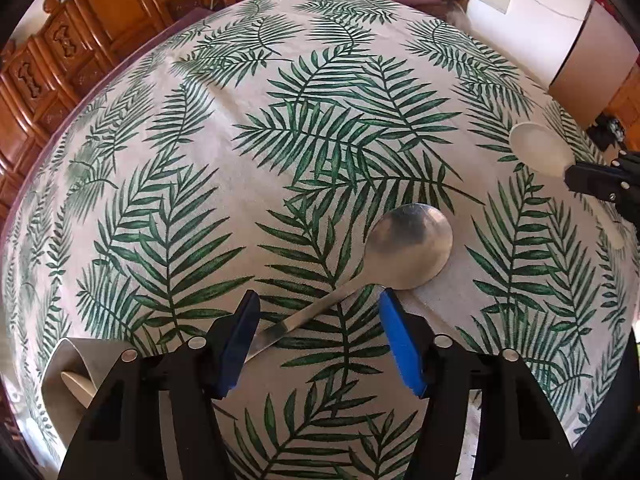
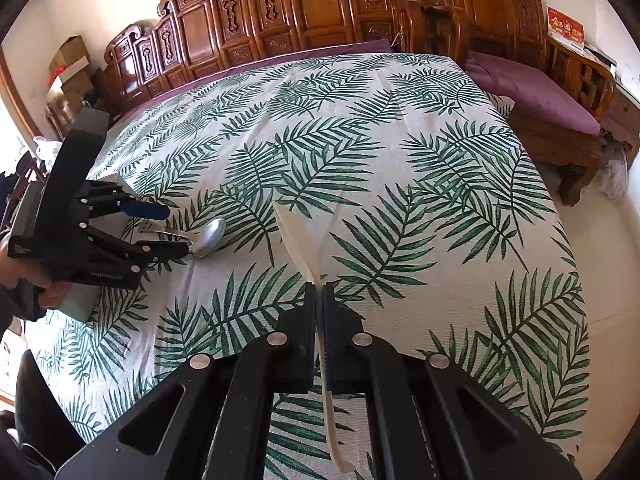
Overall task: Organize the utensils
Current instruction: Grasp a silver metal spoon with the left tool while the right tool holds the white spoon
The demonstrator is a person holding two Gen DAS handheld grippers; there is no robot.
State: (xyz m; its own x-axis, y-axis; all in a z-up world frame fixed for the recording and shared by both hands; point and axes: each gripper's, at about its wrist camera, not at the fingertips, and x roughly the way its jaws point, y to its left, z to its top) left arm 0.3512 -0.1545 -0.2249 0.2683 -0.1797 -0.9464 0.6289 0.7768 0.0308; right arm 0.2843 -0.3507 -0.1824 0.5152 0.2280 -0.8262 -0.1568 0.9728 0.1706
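A metal spoon (image 1: 404, 250) lies on the leaf-print tablecloth (image 1: 280, 140), its handle running down-left between the fingers of my left gripper (image 1: 318, 312), which is open around it. The spoon also shows in the right wrist view (image 2: 208, 236), with my left gripper (image 2: 176, 230) above it. My right gripper (image 2: 319, 292) is shut on a white plastic rice paddle (image 2: 298, 236) and holds it above the table. The paddle (image 1: 540, 154) also shows at the right edge of the left wrist view, held by my right gripper (image 1: 570, 178).
A grey container (image 1: 76, 384) with a pale utensil inside sits at the lower left under my left gripper; it also shows in the right wrist view (image 2: 80, 304). Carved wooden chairs (image 2: 280, 12) and a purple-cushioned bench (image 2: 532, 92) surround the table.
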